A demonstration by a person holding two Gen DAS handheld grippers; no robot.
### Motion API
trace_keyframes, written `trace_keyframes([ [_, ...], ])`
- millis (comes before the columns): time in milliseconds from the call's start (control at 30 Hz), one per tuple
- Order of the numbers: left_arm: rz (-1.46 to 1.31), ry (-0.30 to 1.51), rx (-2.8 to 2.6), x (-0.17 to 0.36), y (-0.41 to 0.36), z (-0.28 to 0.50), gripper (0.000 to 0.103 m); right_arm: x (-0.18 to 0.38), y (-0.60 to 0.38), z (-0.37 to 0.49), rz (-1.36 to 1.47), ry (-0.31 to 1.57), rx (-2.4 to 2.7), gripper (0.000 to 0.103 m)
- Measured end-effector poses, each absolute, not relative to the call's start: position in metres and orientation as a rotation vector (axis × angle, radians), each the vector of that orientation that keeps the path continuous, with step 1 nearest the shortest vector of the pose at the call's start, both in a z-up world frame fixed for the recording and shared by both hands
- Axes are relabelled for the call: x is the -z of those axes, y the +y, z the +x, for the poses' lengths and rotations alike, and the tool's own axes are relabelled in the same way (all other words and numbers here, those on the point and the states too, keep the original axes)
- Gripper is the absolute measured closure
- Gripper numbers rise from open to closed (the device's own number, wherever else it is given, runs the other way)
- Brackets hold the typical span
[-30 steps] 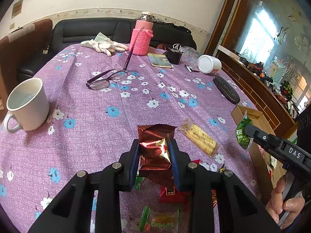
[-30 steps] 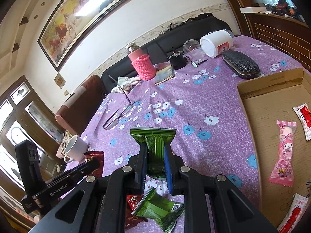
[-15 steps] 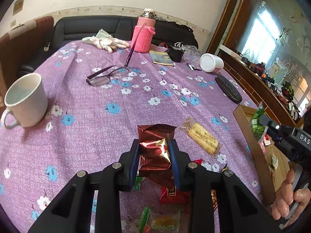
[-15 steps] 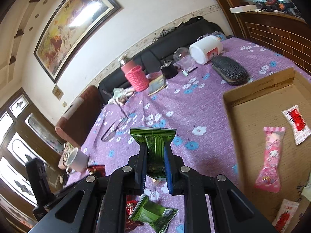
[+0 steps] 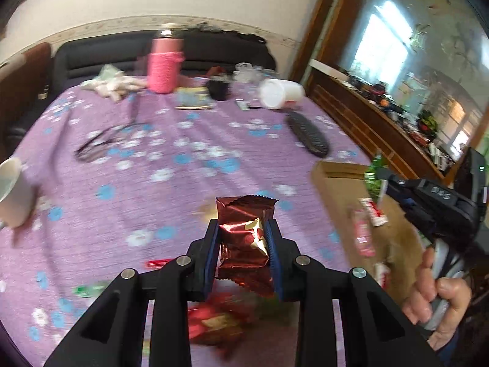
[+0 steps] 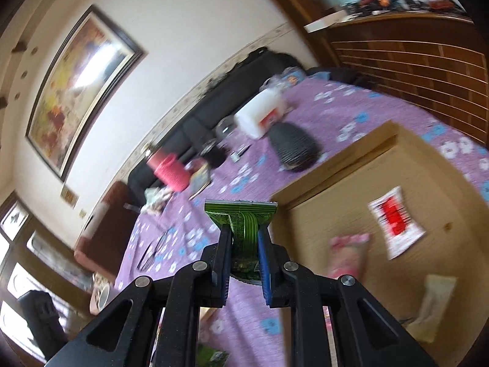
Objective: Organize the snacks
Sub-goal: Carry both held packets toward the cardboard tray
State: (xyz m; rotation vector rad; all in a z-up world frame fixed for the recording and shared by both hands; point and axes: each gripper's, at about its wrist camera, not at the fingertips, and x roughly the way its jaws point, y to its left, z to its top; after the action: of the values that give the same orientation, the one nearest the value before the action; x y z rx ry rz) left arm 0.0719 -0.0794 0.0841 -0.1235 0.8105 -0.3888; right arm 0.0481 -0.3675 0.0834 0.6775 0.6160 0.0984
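Observation:
My left gripper (image 5: 244,229) is shut on a dark red foil snack packet (image 5: 244,238), held above the purple flowered tablecloth (image 5: 171,165). My right gripper (image 6: 244,235) is shut on a green snack packet (image 6: 243,223), near the left rim of a flat cardboard box (image 6: 360,214). The box holds a red-and-white packet (image 6: 395,221), a pink packet (image 6: 347,255) and a pale packet (image 6: 434,302). In the left wrist view the box (image 5: 342,195) lies at the right, with the right gripper (image 5: 377,180) and its green packet over it. More loose snacks (image 5: 220,321) lie blurred under my left gripper.
A white mug (image 5: 15,195), glasses (image 5: 101,143), a pink flask (image 5: 165,64), a white jar on its side (image 5: 279,93) and a dark case (image 5: 308,136) sit on the table. A black sofa (image 5: 97,58) stands behind. A wooden sideboard (image 5: 382,122) runs along the right.
Both grippers have swung right toward the cardboard box with their packets still held. The right gripper now sits over the box's edge. The views are motion-blurred.

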Motion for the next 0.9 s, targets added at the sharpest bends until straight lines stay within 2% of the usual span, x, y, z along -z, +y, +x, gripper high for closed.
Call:
trace_keyframes([
  [433,-0.139,0.891,0.62,-0.063,-0.222,0.084,0.075,-0.075,-0.444,0.036,0.842,0.619,0.042,0.086],
  [900,-0.036,0.959,0.759,-0.032,-0.273,0.069,0.075,-0.055,-0.463,0.041,0.822,0.736,0.195,0.086],
])
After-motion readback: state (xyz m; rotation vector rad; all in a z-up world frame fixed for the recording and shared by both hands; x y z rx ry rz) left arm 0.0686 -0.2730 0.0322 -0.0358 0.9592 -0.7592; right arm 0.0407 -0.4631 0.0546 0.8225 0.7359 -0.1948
